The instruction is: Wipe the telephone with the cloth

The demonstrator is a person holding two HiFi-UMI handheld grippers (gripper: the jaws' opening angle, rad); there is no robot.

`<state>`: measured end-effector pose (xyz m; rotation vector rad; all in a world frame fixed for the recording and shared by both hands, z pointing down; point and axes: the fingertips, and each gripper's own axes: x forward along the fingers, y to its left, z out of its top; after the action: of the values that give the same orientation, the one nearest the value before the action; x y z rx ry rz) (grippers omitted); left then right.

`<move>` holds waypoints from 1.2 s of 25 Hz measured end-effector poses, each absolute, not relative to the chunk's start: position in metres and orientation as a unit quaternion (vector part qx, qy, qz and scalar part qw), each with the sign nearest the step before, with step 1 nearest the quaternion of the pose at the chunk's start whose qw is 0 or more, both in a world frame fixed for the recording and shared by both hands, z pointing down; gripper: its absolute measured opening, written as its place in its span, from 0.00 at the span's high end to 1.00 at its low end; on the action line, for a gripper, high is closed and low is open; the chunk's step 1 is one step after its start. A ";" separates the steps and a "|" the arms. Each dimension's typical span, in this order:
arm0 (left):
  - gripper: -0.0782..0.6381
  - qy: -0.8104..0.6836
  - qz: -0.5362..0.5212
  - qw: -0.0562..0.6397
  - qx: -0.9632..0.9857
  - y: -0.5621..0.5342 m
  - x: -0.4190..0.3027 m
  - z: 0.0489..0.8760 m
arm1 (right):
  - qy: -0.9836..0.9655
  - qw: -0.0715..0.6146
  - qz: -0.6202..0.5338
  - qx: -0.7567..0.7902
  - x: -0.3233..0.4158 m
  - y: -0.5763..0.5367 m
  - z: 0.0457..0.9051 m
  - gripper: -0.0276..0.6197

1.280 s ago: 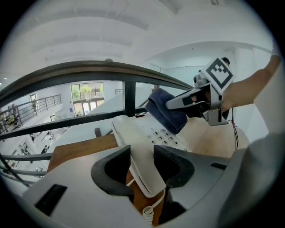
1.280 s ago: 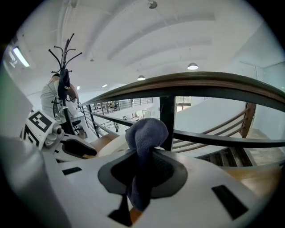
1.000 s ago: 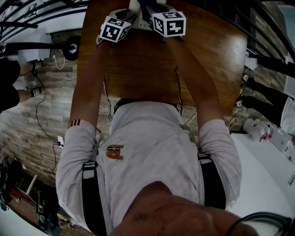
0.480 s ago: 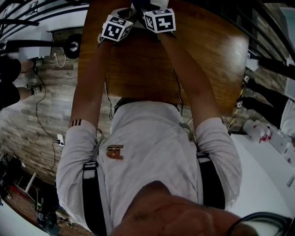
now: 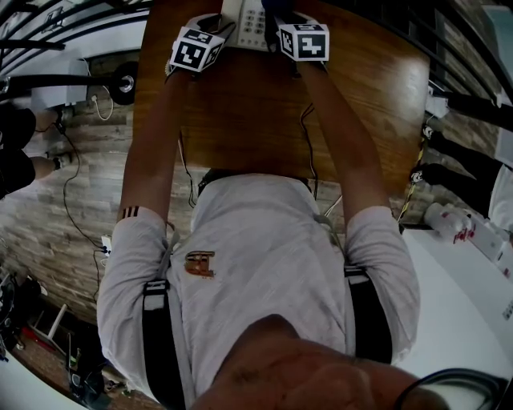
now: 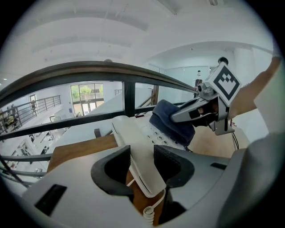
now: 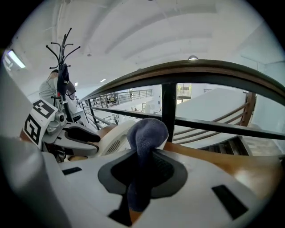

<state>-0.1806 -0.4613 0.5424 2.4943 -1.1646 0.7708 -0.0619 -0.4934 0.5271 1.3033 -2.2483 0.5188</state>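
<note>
Left gripper view — one telephone [image 6: 140, 151], one cloth [image 6: 171, 123]

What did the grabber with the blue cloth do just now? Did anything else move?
The right gripper, shut on the blue cloth, slid toward the left gripper, then back out to the right, uncovering the telephone keypad. I see nothing taken or let go. The left gripper, shut on the handset, hardly moved.
</note>
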 end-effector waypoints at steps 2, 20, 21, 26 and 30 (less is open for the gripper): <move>0.67 -0.403 0.267 0.142 0.864 -0.462 -0.181 0.542 | -0.821 0.237 0.192 0.483 -0.053 -0.491 0.522 0.84; 0.67 -0.407 0.263 0.144 0.863 -0.462 -0.183 0.545 | -0.851 0.173 0.266 0.418 -0.144 -0.438 0.523 0.84; 0.67 -0.408 0.262 0.144 0.863 -0.462 -0.183 0.546 | -0.849 0.176 0.269 0.419 -0.146 -0.438 0.527 0.84; 0.67 -0.408 0.262 0.145 0.862 -0.463 -0.183 0.547 | -0.840 0.202 0.258 0.433 -0.140 -0.447 0.541 0.84; 0.67 -0.408 0.263 0.144 0.863 -0.462 -0.183 0.547 | -0.835 0.224 0.240 0.442 -0.122 -0.450 0.545 0.84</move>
<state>-0.1830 -0.4623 0.5466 2.4863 -1.1757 0.7574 -0.1223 -0.4498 0.5449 1.2193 -2.3034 0.6630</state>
